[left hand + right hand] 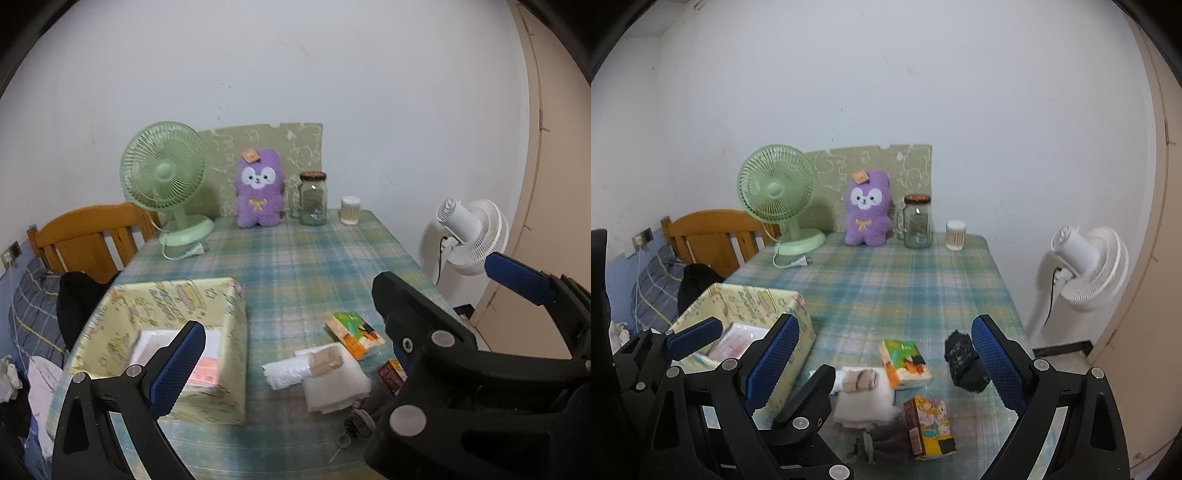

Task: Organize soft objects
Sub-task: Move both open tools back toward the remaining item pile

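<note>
A yellow patterned box (177,332) (757,317) stands open on the plaid table at the left, with a white packet (207,358) inside. To its right lie a folded white cloth (332,387) (864,402) with a beige roll (325,363) (858,380) on it, a grey soft item (886,441) and a black bundle (964,365). A purple plush bunny (258,188) (868,208) sits at the back. My left gripper (351,314) is open and empty above the table. My right gripper (882,365) is open and empty over the cloths.
Two small cartons (905,360) (929,426) lie near the cloths. A green desk fan (166,177), a glass jar (313,199) and a cotton swab tub (350,210) stand at the back. A white floor fan (1086,262) and a wooden chair (88,236) flank the table.
</note>
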Motion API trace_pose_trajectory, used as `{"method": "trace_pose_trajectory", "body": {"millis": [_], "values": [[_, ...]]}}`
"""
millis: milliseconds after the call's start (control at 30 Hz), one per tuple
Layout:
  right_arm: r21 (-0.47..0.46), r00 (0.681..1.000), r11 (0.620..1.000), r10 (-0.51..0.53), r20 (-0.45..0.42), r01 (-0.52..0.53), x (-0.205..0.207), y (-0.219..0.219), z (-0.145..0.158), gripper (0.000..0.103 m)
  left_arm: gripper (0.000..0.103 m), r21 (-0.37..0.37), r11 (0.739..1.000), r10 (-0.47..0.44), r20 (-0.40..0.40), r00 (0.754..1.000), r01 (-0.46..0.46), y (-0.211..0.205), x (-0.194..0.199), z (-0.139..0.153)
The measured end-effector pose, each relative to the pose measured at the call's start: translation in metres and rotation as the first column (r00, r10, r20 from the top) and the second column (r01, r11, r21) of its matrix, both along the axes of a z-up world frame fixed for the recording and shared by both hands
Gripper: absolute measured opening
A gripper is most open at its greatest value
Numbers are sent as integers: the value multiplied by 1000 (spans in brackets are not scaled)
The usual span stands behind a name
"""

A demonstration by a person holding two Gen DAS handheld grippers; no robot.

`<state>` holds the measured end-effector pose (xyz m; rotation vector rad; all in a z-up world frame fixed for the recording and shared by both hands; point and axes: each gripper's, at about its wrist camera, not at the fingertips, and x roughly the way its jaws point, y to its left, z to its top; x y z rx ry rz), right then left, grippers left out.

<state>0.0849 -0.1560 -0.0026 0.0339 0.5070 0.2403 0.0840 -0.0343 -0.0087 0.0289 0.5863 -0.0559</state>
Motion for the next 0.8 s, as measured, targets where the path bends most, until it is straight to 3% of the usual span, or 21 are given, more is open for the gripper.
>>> {"method": "trace_pose_trajectory", "body": {"millis": [200, 367, 800], "values": [[-3, 999, 1000, -3, -43, 3, 6, -11, -22, 96, 102, 13, 999, -29, -47, 998, 30, -15, 9, -20], [-15, 997, 1000, -7, -76, 6, 12, -17, -39, 96, 101, 11, 999, -37, -35, 999, 37, -24, 10, -35], [-1, 983, 1000, -27, -181, 28, 28, -29, -83, 96, 96, 9, 996, -88, -133, 987, 90, -40, 24, -73]]}}
